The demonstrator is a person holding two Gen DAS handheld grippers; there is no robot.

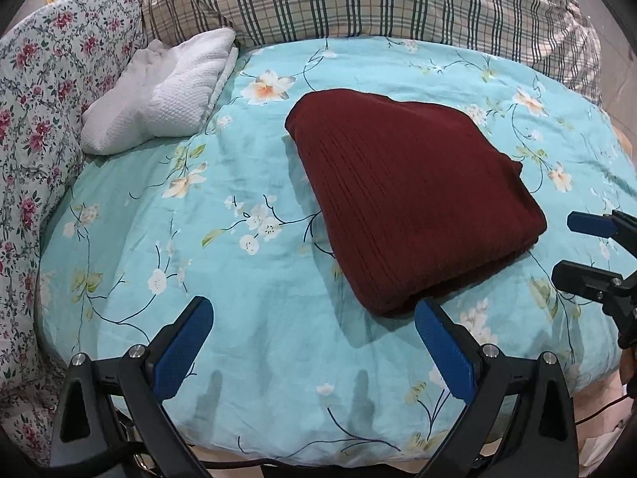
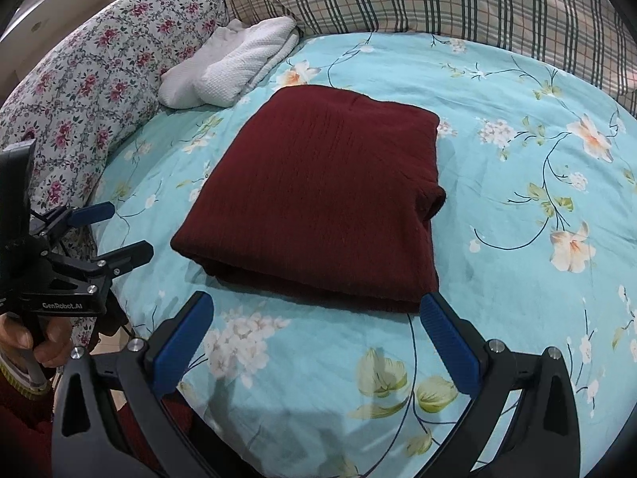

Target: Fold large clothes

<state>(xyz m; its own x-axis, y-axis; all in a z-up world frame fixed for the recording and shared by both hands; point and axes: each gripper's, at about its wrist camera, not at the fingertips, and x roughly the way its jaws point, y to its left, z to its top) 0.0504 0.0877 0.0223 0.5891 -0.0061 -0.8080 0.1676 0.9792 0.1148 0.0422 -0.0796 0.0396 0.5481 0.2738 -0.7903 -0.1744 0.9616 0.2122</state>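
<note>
My left gripper [image 1: 314,342] is spread wide and empty, and so is my right gripper [image 2: 316,338]. Only the right wrist view shows a hand [image 2: 38,338] on the left tool's handle. I count one folded maroon sweater [image 2: 318,195], one white towel [image 1: 159,99], and two grippers. The sweater lies on the turquoise floral sheet [image 1: 247,183] just beyond both pairs of fingertips, touching neither.

Maroon knit sweater [image 2: 318,195] folded mid-frame on the floral sheet [image 2: 517,239]. Right gripper [image 2: 314,318] wide open at bottom, left gripper [image 2: 119,231] open at left edge.
</note>
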